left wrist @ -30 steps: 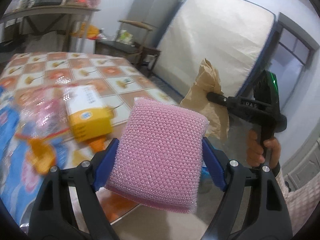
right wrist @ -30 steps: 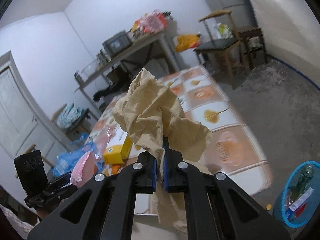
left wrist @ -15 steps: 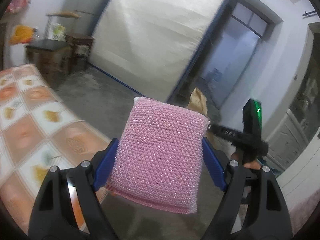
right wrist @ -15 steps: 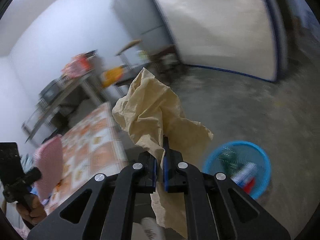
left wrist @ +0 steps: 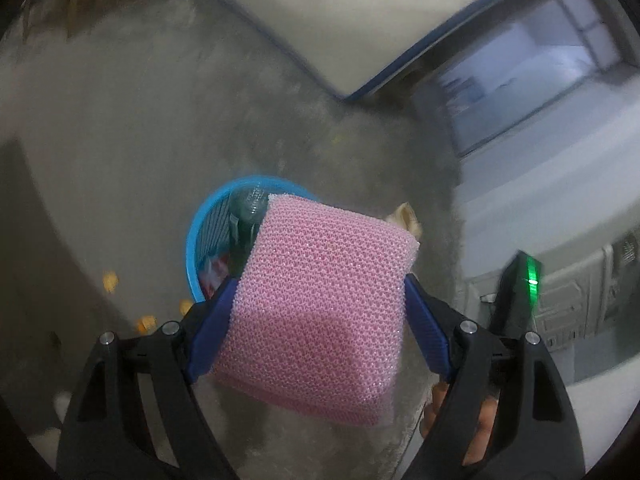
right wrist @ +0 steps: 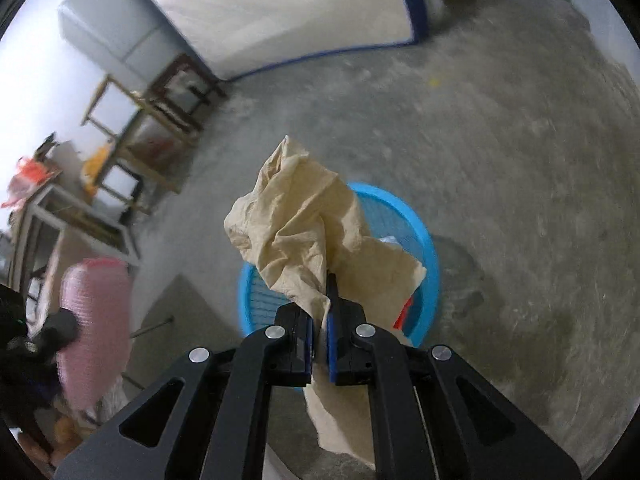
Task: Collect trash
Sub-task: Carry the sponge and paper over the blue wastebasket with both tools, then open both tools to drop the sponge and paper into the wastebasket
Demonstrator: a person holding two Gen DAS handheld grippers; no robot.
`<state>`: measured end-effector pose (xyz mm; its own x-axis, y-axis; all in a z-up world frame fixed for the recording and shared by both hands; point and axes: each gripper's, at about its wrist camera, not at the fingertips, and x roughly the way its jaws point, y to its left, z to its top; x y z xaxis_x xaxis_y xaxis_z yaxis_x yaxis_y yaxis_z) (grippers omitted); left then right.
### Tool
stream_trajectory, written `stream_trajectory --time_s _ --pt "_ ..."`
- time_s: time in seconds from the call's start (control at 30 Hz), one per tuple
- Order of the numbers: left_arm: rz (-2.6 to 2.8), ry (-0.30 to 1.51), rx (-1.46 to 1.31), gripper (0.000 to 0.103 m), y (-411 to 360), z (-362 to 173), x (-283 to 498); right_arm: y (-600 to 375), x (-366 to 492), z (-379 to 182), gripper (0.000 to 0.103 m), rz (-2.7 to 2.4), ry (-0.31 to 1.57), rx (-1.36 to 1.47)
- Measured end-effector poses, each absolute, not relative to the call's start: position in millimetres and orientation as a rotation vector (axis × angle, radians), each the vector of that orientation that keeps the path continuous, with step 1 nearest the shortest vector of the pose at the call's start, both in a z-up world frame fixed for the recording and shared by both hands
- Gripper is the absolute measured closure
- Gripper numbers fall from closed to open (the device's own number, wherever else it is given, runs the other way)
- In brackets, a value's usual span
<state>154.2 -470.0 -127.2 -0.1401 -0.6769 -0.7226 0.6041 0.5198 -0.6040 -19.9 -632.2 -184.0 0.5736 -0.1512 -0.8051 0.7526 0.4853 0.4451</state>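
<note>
Crumpled tan paper (right wrist: 308, 224) is pinched in the right gripper (right wrist: 320, 344); the left gripper (left wrist: 320, 320) clamps a pink mesh sponge (left wrist: 320, 304).

blue basket (left wrist: 194, 240): half hidden by pink sponge (left wrist: 324, 304) | contents blurred

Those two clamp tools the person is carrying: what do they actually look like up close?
Each is a two-fingered black plastic tool. The left gripper has broad angular black fingers with silver screw heads and ribbed blue pads. The right gripper is built the same: black fingers, silver screws, blue pads. In the left wrist view, the right tool's black body carries a glowing green light strip.
</note>
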Motion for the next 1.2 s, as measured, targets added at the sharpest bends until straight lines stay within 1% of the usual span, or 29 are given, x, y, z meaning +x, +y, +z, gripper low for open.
stream_trajectory --time_s 0.03,0.2,0.27,0.3,0.37,0.43,0.47,0.53,0.73,0.9,0.97,1.2 --pt "-1.073 1.35 -0.068 0.026 -482 -146 159 -635 -19 -190 0.097 -0.632 0.783 0.903" --pt "-0.957 1.464 -0.087 0.023 -510 -202 174 -658 -7 -220 0.097 -0.669 0.779 0.946" --pt "-0.942 1.483 -0.094 0.022 -512 -215 176 -666 -3 -233 0.092 -0.665 0.786 0.952" --pt "-0.928 1.493 -0.099 0.022 -512 -220 179 -667 5 -243 0.087 -0.669 0.813 0.941" --pt "-0.92 1.532 -0.143 0.02 -511 -229 181 -672 13 -253 0.059 -0.659 0.864 0.935" --pt "-0.928 1.546 -0.181 0.02 -509 -232 182 -672 16 -258 0.055 -0.666 0.882 0.924" --pt "-0.946 1.54 -0.192 0.019 -509 -232 184 -672 17 -257 0.051 -0.661 0.874 0.915" --pt "-0.971 1.513 -0.19 0.018 -510 -228 186 -671 13 -253 0.046 -0.67 0.858 0.891" --pt "-1.007 1.506 -0.241 0.015 -511 -228 188 -674 -14 -238 0.046 -0.717 0.778 0.923" --pt "-1.005 1.513 -0.242 0.015 -505 -223 185 -671 -30 -229 0.046 -0.723 0.739 0.918" --pt "-1.013 1.494 -0.246 0.015 -498 -214 184 -668 -33 -227 0.055 -0.709 0.731 0.928" --pt "-1.094 1.381 -0.215 0.015 -465 -162 167 -653 -35 -222 0.075 -0.61 0.723 0.974"
